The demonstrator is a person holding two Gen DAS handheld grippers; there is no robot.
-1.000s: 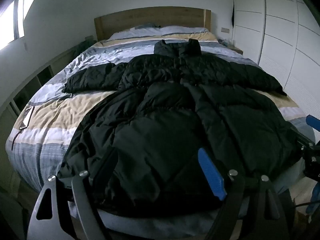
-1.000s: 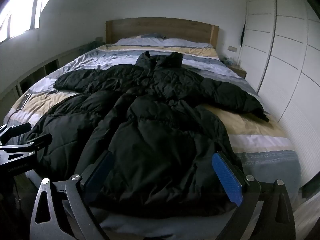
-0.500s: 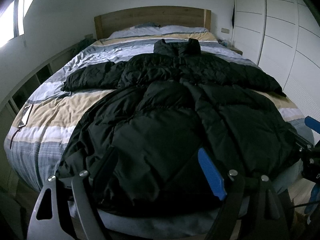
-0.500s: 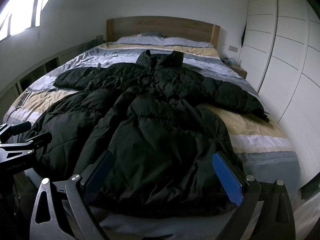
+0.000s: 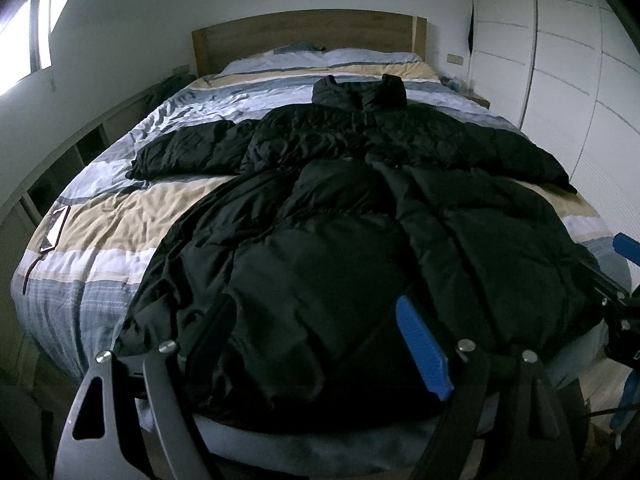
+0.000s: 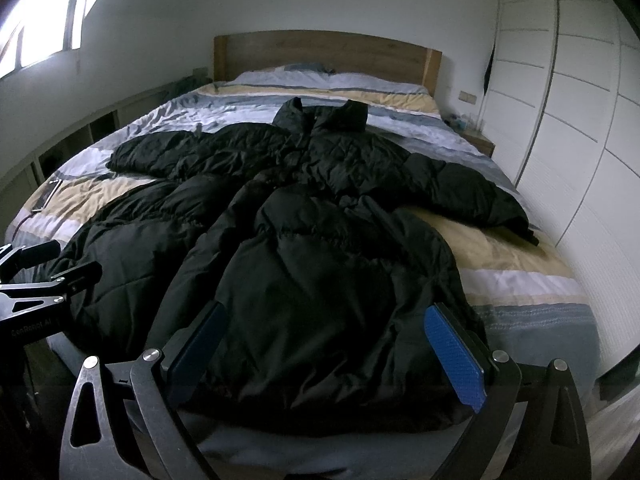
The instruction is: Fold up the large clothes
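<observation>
A long black puffer coat [image 5: 340, 216] lies spread face up on the striped bed [image 5: 100, 232], collar toward the headboard, both sleeves stretched out sideways, hem at the foot edge. It also shows in the right wrist view [image 6: 320, 248]. My left gripper [image 5: 316, 344] is open and empty, held just above the hem near the coat's left half. My right gripper [image 6: 328, 348] is open and empty above the hem on the right half. Each gripper shows at the edge of the other's view.
A wooden headboard [image 5: 304, 36] and pillows are at the far end. White wardrobe doors [image 5: 560, 80] run along the right side. A phone [image 5: 54, 228] lies on the bed's left edge. Low shelving lines the left wall under the window.
Both grippers have drifted very slightly; the coat and bed look unchanged. Both stay open.
</observation>
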